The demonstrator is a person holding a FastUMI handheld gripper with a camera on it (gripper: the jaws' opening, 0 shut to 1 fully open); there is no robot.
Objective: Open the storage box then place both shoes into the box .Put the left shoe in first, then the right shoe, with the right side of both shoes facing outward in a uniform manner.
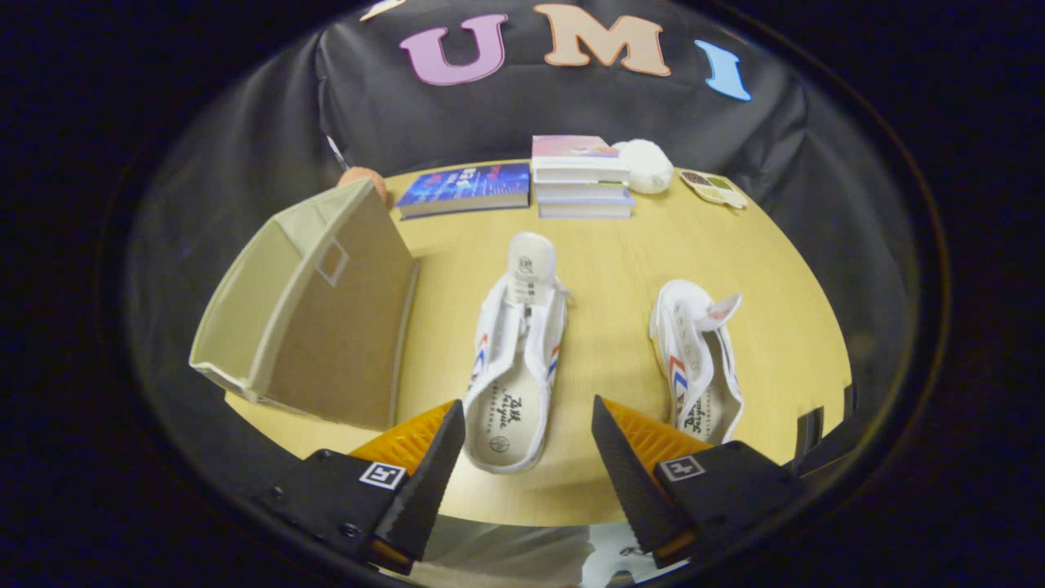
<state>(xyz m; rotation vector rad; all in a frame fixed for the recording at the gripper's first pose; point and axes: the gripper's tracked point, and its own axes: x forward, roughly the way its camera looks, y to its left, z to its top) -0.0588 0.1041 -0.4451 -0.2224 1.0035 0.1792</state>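
1. The gripper (528,465) hangs over the near edge of a round, pale wooden table (612,327), its two fingers spread wide apart and pressing on nothing.
2. A white canvas shoe with red and blue side stripes (516,359) lies between the fingers and runs ahead of them, heel nearest the gripper, toe pointing toward the far side of the table. Its tongue is pulled up and forward, and the printed insole shows.
3. A second white canvas shoe of the same pattern (698,359) lies to the right of the first, well apart from it, just beyond the right finger. It leans a little onto its side, tongue flipped outward.
4. A beige fabric storage box with a small label window on one panel (314,314) stands to the left of the first shoe, just beyond the left finger. Whether its lid is open cannot be told from this angle.
5. At the far side of the table lie a blue-covered book (465,189), a stack of books with a pink cover on top (581,175), a white fluffy ball (647,166) and a small flat card (713,188).
6. A round orange-brown object (363,177) peeks out behind the box.
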